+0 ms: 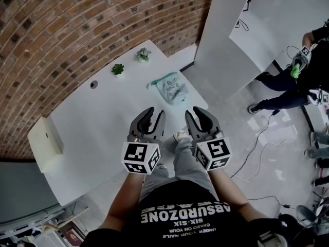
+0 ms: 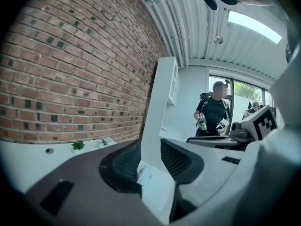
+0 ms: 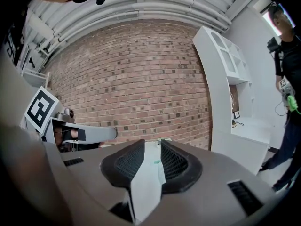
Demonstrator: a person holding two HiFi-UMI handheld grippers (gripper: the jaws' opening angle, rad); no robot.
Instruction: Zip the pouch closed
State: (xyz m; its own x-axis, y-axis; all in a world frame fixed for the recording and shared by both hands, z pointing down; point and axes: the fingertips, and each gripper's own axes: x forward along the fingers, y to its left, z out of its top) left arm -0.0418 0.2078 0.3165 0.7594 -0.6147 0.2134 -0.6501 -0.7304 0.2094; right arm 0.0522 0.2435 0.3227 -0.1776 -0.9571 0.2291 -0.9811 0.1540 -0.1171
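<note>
The pale mint-green soft pouch (image 1: 170,88) lies flat on the white worktop (image 1: 103,117), ahead of both pairs of jaws and roughly on the line between them, well clear of their tips. The left gripper (image 1: 155,112) has its jaws spread wide with nothing between them. The right gripper (image 1: 193,111) is parted a little less and is just as empty.

The pouch looks thin, limp and very light, so it will likely skid on the smooth worktop and bunch up if pulled from one side only. Nothing about it seems fragile.

A sensible hold would be one pair of jaws pinching the fabric at the end of the zip to anchor it, and the other nipping the small slider tab and drawing it along the seam. The tab itself is too small to make out from here.
</note>
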